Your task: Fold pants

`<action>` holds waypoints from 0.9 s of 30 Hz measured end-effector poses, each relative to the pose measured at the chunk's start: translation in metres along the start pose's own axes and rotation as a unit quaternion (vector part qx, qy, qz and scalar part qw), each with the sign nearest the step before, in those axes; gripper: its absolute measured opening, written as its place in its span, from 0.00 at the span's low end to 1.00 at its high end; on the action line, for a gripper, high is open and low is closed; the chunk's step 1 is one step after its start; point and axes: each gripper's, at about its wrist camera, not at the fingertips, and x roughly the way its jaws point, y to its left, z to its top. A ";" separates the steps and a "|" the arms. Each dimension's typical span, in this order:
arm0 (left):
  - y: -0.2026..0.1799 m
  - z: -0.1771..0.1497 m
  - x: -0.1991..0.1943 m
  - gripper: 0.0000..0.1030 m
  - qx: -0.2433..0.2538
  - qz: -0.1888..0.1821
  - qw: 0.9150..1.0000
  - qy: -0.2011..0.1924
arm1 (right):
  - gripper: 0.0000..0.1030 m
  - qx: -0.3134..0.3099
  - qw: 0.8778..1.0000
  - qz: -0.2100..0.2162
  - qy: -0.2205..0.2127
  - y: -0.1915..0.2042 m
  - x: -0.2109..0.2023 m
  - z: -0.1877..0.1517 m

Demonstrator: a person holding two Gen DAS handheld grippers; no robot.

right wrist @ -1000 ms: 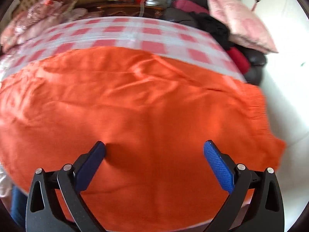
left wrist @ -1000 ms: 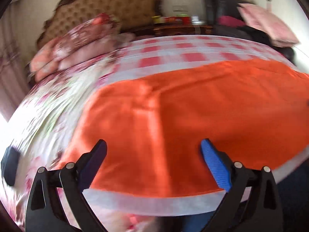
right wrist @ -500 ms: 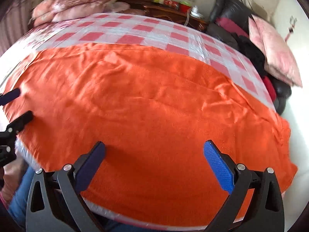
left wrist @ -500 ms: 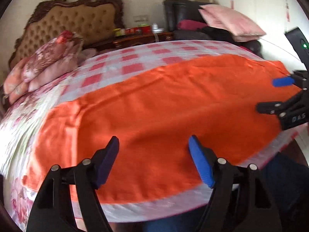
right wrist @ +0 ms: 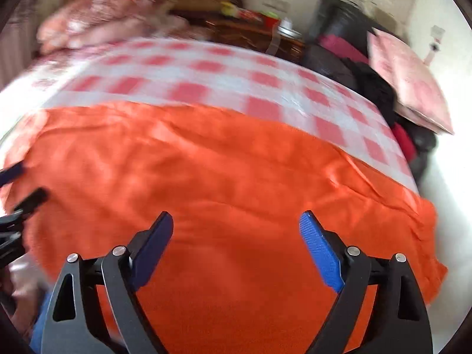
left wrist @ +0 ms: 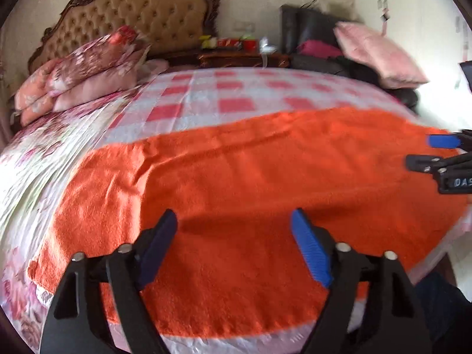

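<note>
Orange pants [left wrist: 250, 183] lie spread flat across the near part of the bed [left wrist: 236, 94], in the right wrist view as orange pants [right wrist: 221, 183] too. My left gripper [left wrist: 234, 233] hovers over their near-left part, open, with nothing between its blue pads. My right gripper [right wrist: 237, 231] hangs above the pants' right half; its jaws are closing but stand wide apart and hold no cloth. The right gripper [left wrist: 439, 150] also shows at the right edge of the left wrist view, and the left gripper [right wrist: 17, 183] at the left edge of the right wrist view.
Red-and-white checked cover [left wrist: 236, 94] lies beyond the pants. Folded floral quilts [left wrist: 82, 73] sit by the tufted headboard [left wrist: 141, 20]. A pink pillow [left wrist: 380, 53] rests on dark clothes at the far right. A cluttered nightstand [left wrist: 242, 56] stands behind. A person's blue-clad leg [right wrist: 41, 318] shows below.
Both grippers have drawn back and tilted up, showing more of the bed. The left jaws narrowed early on; the right jaws have just narrowed a little. The pants lie unmoved.
</note>
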 end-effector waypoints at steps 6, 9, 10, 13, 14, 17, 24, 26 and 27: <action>-0.038 -0.035 -0.050 0.57 0.092 -0.058 0.994 -0.017 | 0.68 -0.070 0.997 0.022 0.035 0.030 0.008 -0.009; -0.079 -0.052 -0.063 0.49 0.182 -0.058 0.981 -0.027 | 0.64 -0.010 0.998 0.027 0.050 0.011 0.026 -0.001; -0.090 -0.056 -0.062 0.45 0.206 -0.050 0.977 -0.033 | 0.61 0.008 0.998 0.021 0.051 0.004 0.027 0.002; -0.115 -0.064 -0.051 0.33 0.269 -0.029 0.962 -0.037 | 0.60 0.036 0.998 0.020 0.046 -0.010 0.014 0.006; -0.119 -0.065 -0.047 0.30 0.282 -0.025 0.958 -0.037 | 0.60 0.047 0.997 0.043 0.047 -0.014 0.008 0.006; -0.125 -0.062 -0.040 0.17 0.294 -0.033 0.954 -0.034 | 0.62 0.062 0.994 0.077 0.051 -0.025 -0.016 -0.001; -0.117 -0.047 -0.029 0.00 0.302 -0.031 0.952 -0.032 | 0.63 0.052 0.986 0.130 0.087 -0.034 -0.045 -0.038; -0.112 -0.042 -0.026 0.00 0.298 -0.030 0.953 -0.032 | 0.63 0.013 0.984 0.141 0.105 -0.023 -0.048 -0.051; -0.111 -0.040 -0.030 0.00 0.300 -0.036 0.953 -0.036 | 0.63 -0.013 0.985 0.134 0.109 -0.015 -0.049 -0.057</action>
